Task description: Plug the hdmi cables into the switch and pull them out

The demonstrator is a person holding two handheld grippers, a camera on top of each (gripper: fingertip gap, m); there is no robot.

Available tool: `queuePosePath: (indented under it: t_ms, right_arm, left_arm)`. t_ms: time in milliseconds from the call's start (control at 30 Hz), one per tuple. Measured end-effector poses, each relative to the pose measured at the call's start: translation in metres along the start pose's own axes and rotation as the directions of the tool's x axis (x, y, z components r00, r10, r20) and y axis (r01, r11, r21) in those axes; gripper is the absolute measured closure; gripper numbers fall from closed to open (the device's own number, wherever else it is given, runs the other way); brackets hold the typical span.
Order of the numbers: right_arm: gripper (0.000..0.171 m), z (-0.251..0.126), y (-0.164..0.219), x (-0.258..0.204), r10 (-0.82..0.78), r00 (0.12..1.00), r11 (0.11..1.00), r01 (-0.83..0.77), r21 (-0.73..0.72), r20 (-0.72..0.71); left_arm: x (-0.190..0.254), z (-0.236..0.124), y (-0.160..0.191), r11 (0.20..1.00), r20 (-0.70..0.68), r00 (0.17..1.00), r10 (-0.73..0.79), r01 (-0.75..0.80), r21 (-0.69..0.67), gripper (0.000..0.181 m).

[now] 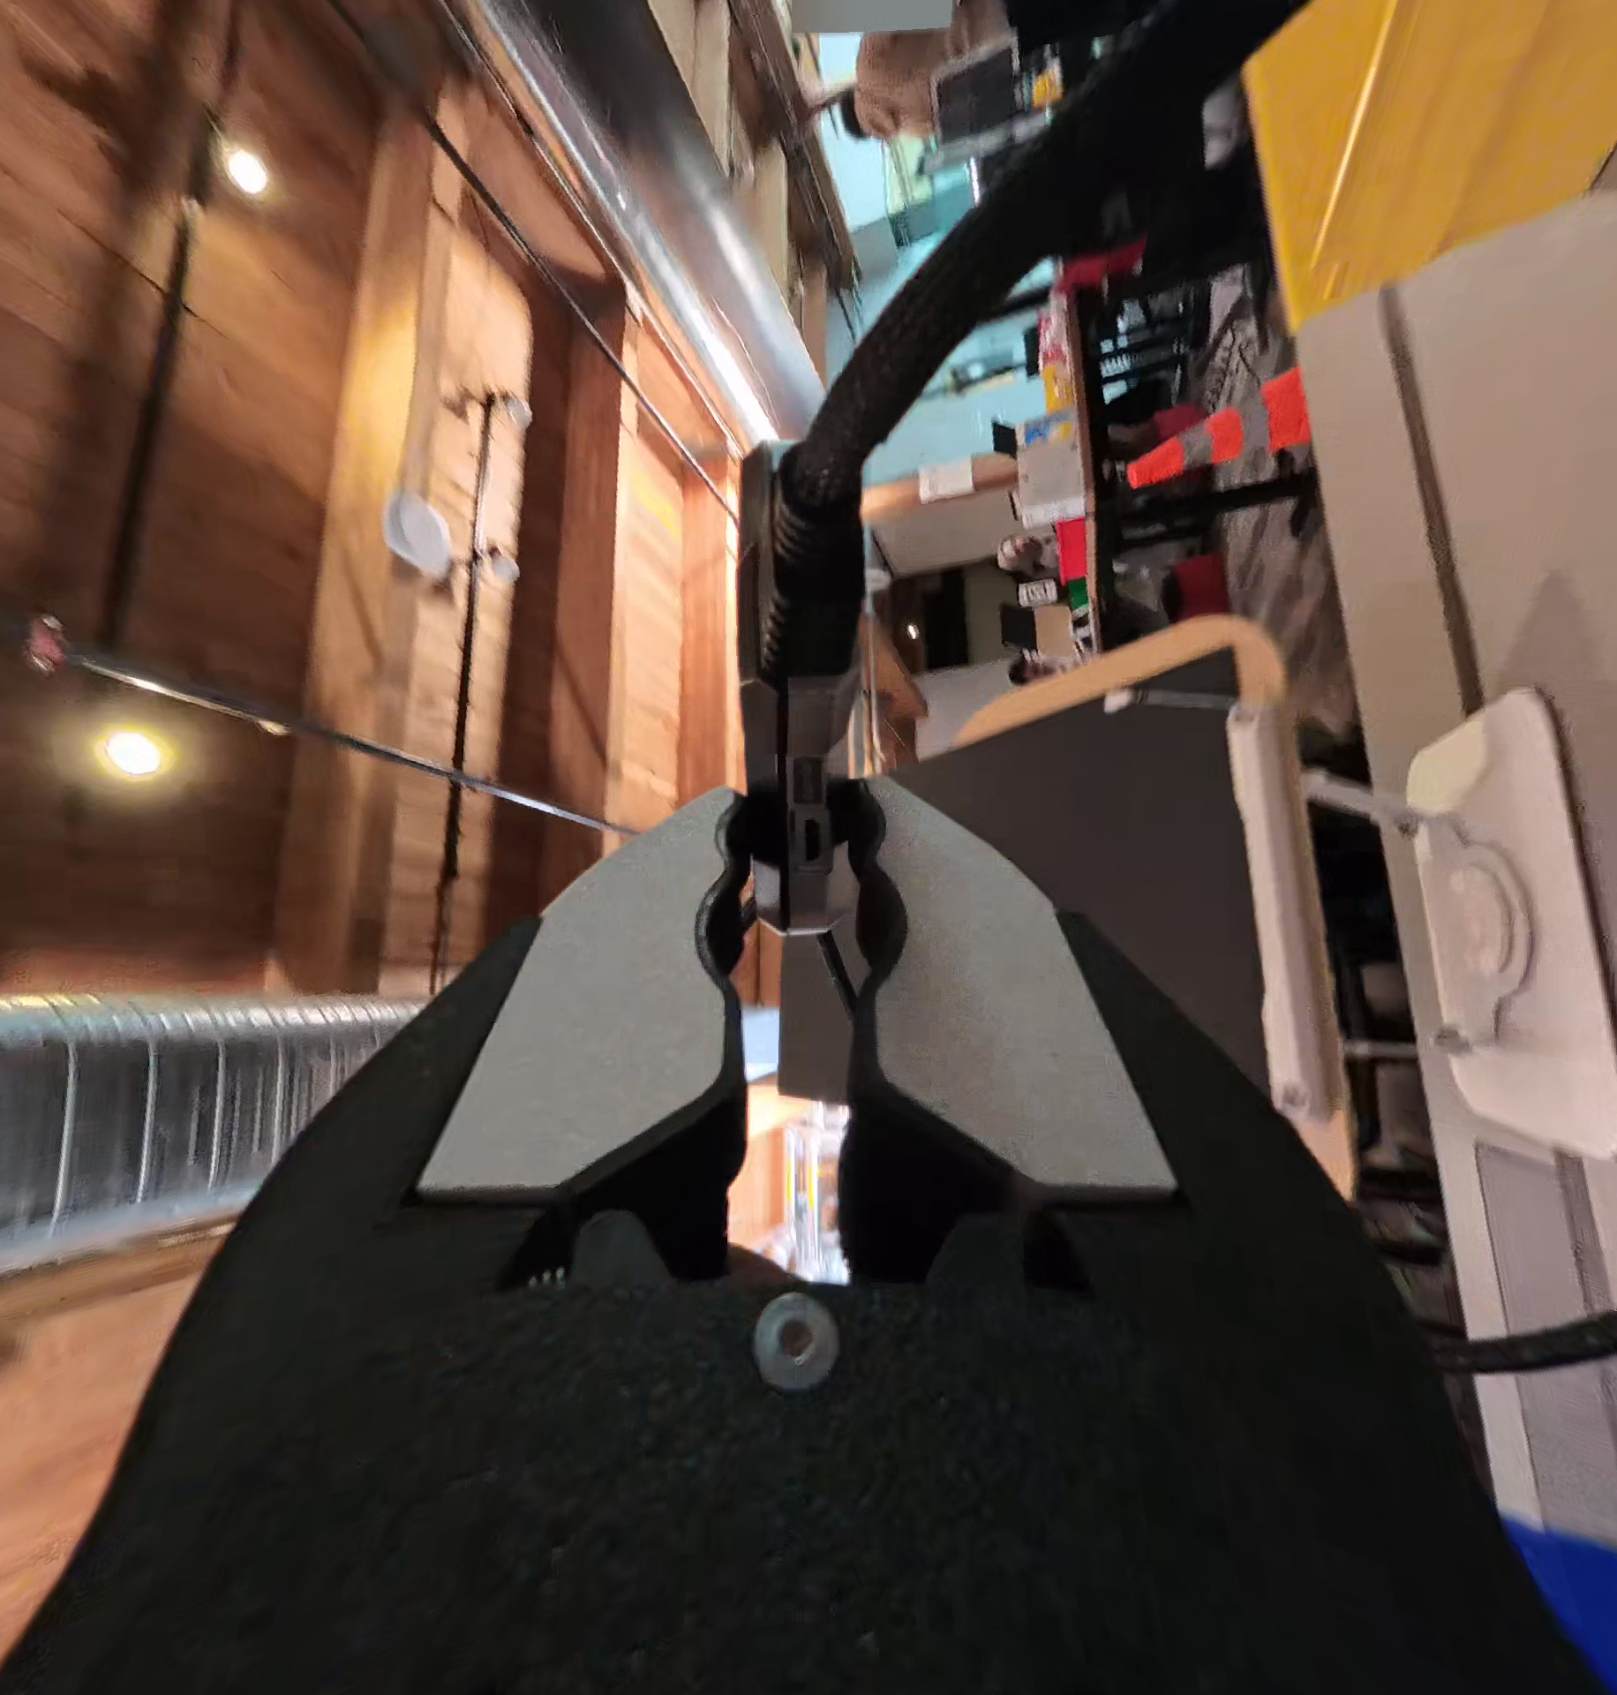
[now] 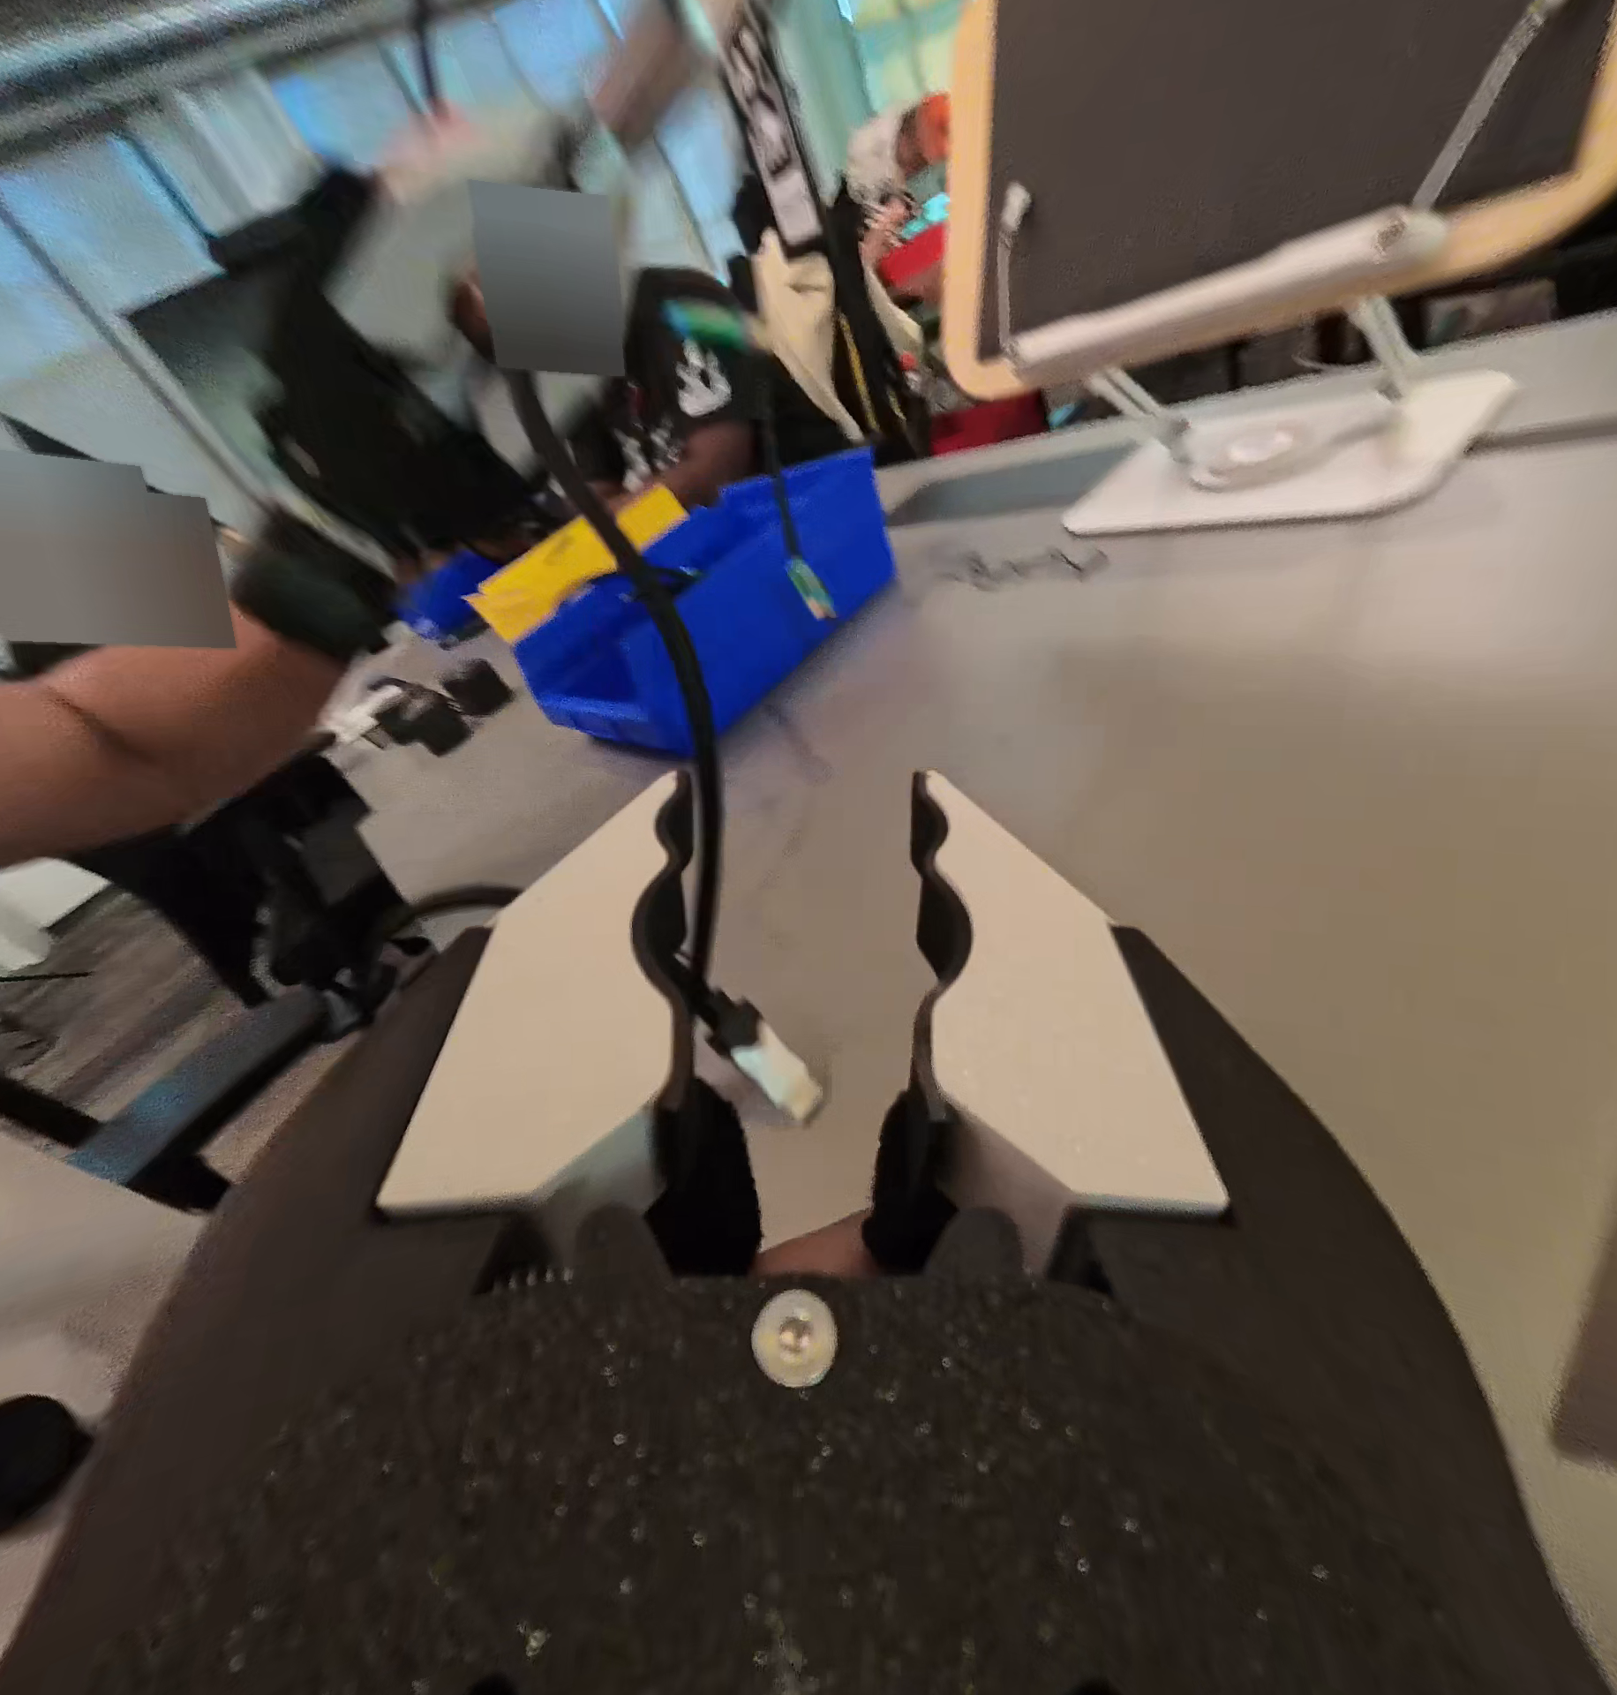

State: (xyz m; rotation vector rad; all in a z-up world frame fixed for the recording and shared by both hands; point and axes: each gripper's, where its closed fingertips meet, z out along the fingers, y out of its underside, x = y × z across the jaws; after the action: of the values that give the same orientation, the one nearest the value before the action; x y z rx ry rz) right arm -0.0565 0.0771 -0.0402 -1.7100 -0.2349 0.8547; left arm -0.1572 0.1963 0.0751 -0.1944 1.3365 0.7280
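Left wrist view: the camera is rolled on its side and tipped upward, so wooden ceiling panels and a silver duct [image 1: 658, 220] fill the left half. The left gripper [image 1: 800, 853] is clenched on a small dark grey switch [image 1: 800, 734], pinched between the fingertips. A thick braided black hdmi cable [image 1: 952, 303] sits plugged into the far end of the switch and arcs away toward the top right of the frame. A thin black lead runs back from the near end of the switch between the fingers. To the right stands a grey table [image 1: 1447, 477], seen edge-on, carrying a white stand [image 1: 1520, 926] with a dark, wood-rimmed panel [image 1: 1089, 825] on it. Only this view shows the switch and its plugged cable.

Right wrist view: the right gripper [image 2: 800, 798] is released, its fingers spread wide with nothing gripped. A thin black cable [image 2: 695, 715] hangs down from above, passing just beside the left finger; its end, a black plug with a silver tip [image 2: 768, 1064], lies low between the fingers over the grey table [image 2: 1245, 734]. Whether the tip touches the table cannot be told. Toward the far left edge of the table sits a blue bin [image 2: 722, 624] with yellow tape. The white stand [image 2: 1291, 459] and wood-rimmed panel [image 2: 1245, 138] stand at the far right corner. A person's forearm [image 2: 126, 734] reaches in at the left.
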Motion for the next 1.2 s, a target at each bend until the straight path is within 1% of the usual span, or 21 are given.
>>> queuePosePath:
  t_ms: [100,167,267,333,400,467,500,600,633,667,700,733,767,800,867,967,1033,1067,1133,1167,1200]
  right_arm:
    - [0.123,0.012,-0.033,-0.013,0.025,0.996,1.0,-0.025,-0.001,0.088]
    - [0.121,0.025,-0.049,-0.018,0.116,0.978,0.993,-0.115,-0.013,0.175]
    - [0.114,0.043,-0.066,-0.035,0.283,0.883,0.958,-0.278,-0.069,0.374]
    - [0.117,0.051,-0.074,-0.043,0.349,0.809,0.934,-0.343,-0.102,0.474]
    - [0.147,0.064,-0.073,-0.036,0.407,0.79,0.91,-0.392,-0.133,0.458]
    - [0.15,0.079,-0.067,-0.019,0.435,0.822,0.899,-0.42,-0.127,0.368]
    - [0.149,0.086,-0.065,-0.009,0.428,0.847,0.902,-0.419,-0.1,0.315]
    - [0.151,0.096,-0.074,0.021,0.44,0.878,0.892,-0.451,0.023,0.187]
    - [0.152,0.097,-0.08,0.034,0.455,0.878,0.879,-0.469,0.086,0.148]
    - [0.151,0.096,-0.087,0.045,0.479,0.869,0.858,-0.493,0.145,0.125]
    - [0.151,0.094,-0.095,0.056,0.502,0.859,0.833,-0.511,0.212,0.098]
    - [0.152,0.092,-0.103,0.066,0.51,0.858,0.817,-0.506,0.275,0.065]
    - [0.152,0.089,-0.112,0.073,0.498,0.866,0.812,-0.48,0.333,0.034]
    - [0.152,0.085,-0.124,0.077,0.479,0.878,0.804,-0.445,0.394,0.014]
    - [0.152,0.075,-0.147,0.079,0.459,0.888,0.767,-0.399,0.502,0.004]
    - [0.152,0.06,-0.171,0.076,0.449,0.893,0.685,-0.362,0.632,0.026]
    - [0.152,0.055,-0.169,0.074,0.473,0.88,0.635,-0.378,0.674,0.048]
    - [0.151,0.055,-0.162,0.072,0.492,0.869,0.616,-0.39,0.684,0.052]
    - [0.151,0.06,-0.144,0.068,0.524,0.851,0.611,-0.404,0.681,0.036]
    - [0.151,0.062,-0.135,0.066,0.541,0.84,0.615,-0.419,0.668,0.029]
    - [0.152,0.065,-0.127,0.065,0.559,0.829,0.62,-0.439,0.65,0.026]
  left_arm:
    - [0.01,-0.007,-0.041,0.995,0.067,0.998,-0.015,0.008,0.095,0.161]
    - [0.01,-0.011,-0.059,0.99,0.105,0.994,-0.041,0.026,0.142,0.162]
    - [0.014,-0.016,-0.075,0.981,0.132,0.991,-0.023,-0.003,0.193,0.161]
    - [0.017,-0.02,-0.081,0.972,0.126,0.992,-0.019,-0.011,0.233,0.161]
    - [0.026,-0.018,-0.077,0.974,0.072,0.997,-0.002,-0.014,0.226,0.161]
    - [0.05,-0.01,-0.062,0.987,-0.068,0.998,0.01,0.001,0.159,0.159]
    - [0.062,-0.008,-0.052,0.995,-0.15,0.989,-0.006,0.021,0.096,0.16]
    - [0.069,-0.014,-0.021,0.982,-0.246,0.951,-0.189,0.177,-0.067,0.16]
    - [0.068,-0.017,-0.008,0.956,-0.263,0.921,-0.286,0.256,-0.142,0.161]
    - [0.068,-0.021,0.004,0.907,-0.276,0.87,-0.408,0.353,-0.23,0.162]
    - [0.068,-0.025,0.013,0.83,-0.277,0.792,-0.544,0.459,-0.318,0.161]
    - [0.067,-0.029,0.019,0.726,-0.257,0.691,-0.676,0.564,-0.394,0.159]
    - [0.067,-0.032,0.021,0.612,-0.246,0.569,-0.785,0.645,-0.458,0.155]
    - [0.064,-0.035,0.02,0.502,-0.221,0.456,-0.862,0.708,-0.497,0.151]
    - [0.051,-0.038,0.014,0.327,-0.164,0.283,-0.945,0.797,-0.508,0.151]
    - [0.046,-0.04,-0.003,0.164,-0.14,0.105,-0.985,0.832,-0.53,0.146]
    - [0.052,-0.037,-0.025,0.105,-0.169,0.015,-0.986,0.835,-0.54,0.142]
    - [0.058,-0.033,-0.034,0.108,-0.18,0.009,-0.984,0.829,-0.548,0.141]
    - [0.075,-0.023,-0.052,0.149,-0.224,0.022,-0.974,0.808,-0.57,0.135]
    - [0.084,-0.017,-0.06,0.155,-0.243,0.012,-0.97,0.798,-0.582,0.135]
    - [0.092,-0.011,-0.069,0.147,-0.262,-0.019,-0.965,0.79,-0.596,0.135]
